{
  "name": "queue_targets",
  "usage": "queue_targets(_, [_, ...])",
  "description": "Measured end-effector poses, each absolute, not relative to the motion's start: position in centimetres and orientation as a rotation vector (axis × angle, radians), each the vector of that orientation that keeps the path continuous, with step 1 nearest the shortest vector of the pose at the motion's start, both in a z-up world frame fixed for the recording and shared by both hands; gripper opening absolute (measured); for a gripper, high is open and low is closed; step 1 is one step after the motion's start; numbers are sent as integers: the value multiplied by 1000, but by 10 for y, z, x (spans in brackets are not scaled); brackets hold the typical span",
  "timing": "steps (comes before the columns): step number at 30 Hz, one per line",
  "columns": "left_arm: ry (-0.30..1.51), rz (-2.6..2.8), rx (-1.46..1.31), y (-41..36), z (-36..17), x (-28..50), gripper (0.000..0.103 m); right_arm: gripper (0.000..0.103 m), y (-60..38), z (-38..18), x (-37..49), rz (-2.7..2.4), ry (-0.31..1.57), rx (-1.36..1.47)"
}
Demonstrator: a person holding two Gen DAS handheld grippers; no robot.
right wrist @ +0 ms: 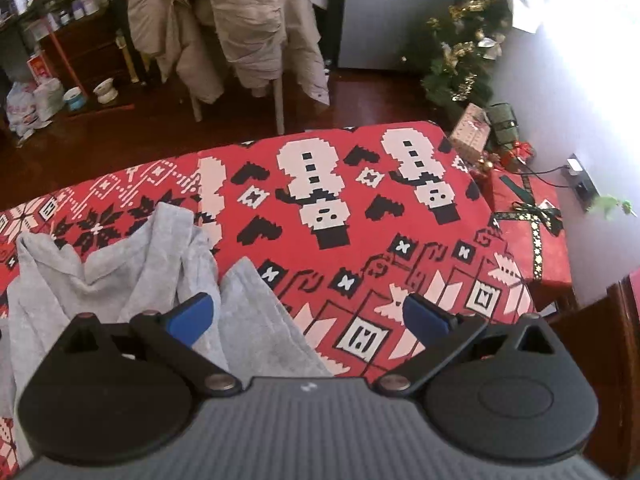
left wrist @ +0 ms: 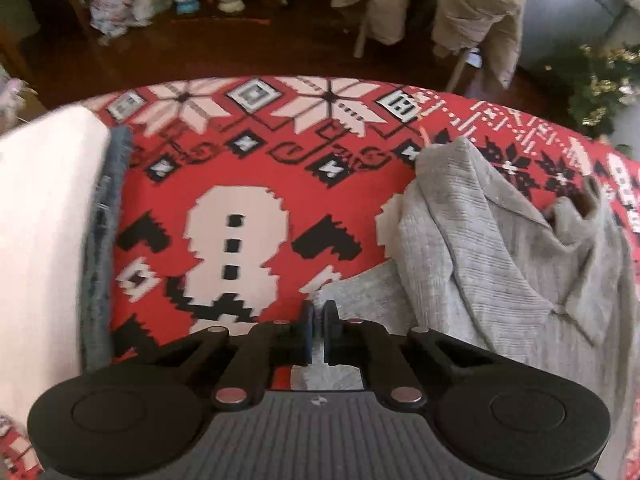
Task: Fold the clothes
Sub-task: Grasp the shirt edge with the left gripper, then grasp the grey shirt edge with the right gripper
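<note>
Two grippers over a grey garment on the red snowman blanket

The left gripper [left wrist: 319,334] points toward 12 o'clock, low over the red patterned blanket [left wrist: 280,184], its blue pads pressed nearly together on a thin edge of the grey garment [left wrist: 500,248], which spreads in crumpled folds from the fingertips out to 3 o'clock. At 9 o'clock in that view lies a white folded piece [left wrist: 44,240] with a strip of denim [left wrist: 102,240] along its edge. The right gripper [right wrist: 310,312] hangs higher, tilted down toward the blanket [right wrist: 400,220], jaws spread wide and holding nothing; its left fingertip [right wrist: 192,312] sits over the grey garment [right wrist: 120,272], which lies from 9 o'clock toward centre, the right one over bare blanket. Beige coats [right wrist: 224,28] drape on a chair at 11 o'clock.
</note>
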State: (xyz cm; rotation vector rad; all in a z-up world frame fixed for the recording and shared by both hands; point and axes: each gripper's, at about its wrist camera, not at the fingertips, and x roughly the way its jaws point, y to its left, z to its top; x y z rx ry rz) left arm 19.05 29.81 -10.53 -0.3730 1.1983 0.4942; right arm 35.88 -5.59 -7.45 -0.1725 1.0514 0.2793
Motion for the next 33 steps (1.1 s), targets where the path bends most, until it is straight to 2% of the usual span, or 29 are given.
queue_targets(2, [1201, 544, -345, 297, -100, 187, 4, 101, -60, -75, 364, 282, 1053, -173])
queue_targets(5, [1205, 620, -302, 295, -91, 182, 4, 92, -71, -79, 372, 264, 1092, -158])
queue_targets(9, [1213, 695, -269, 294, -84, 173, 4, 88, -92, -97, 370, 237, 1145, -131])
queue_targets(13, [1235, 713, -298, 299, -88, 160, 4, 74, -110, -118, 357, 224, 1212, -122])
queue_targets(23, [1283, 723, -332, 299, -98, 142, 5, 55, -108, -140, 341, 303, 1270, 4])
queue_targets(24, [1283, 722, -335, 298, -98, 142, 5, 49, -109, -142, 342, 292, 1270, 18])
queue_targets(27, [1279, 716, -356, 299, -99, 141, 5, 17, -110, -148, 349, 277, 1296, 65])
queue_targets(29, [1277, 716, -363, 300, -99, 140, 5, 14, -108, -149, 350, 283, 1300, 67])
queue_targets(30, [1275, 719, -362, 300, -98, 139, 5, 8, -106, -150, 349, 293, 1303, 52])
queue_targets(33, [1269, 727, -360, 301, -93, 136, 5, 7, -108, -144, 345, 278, 1295, 8])
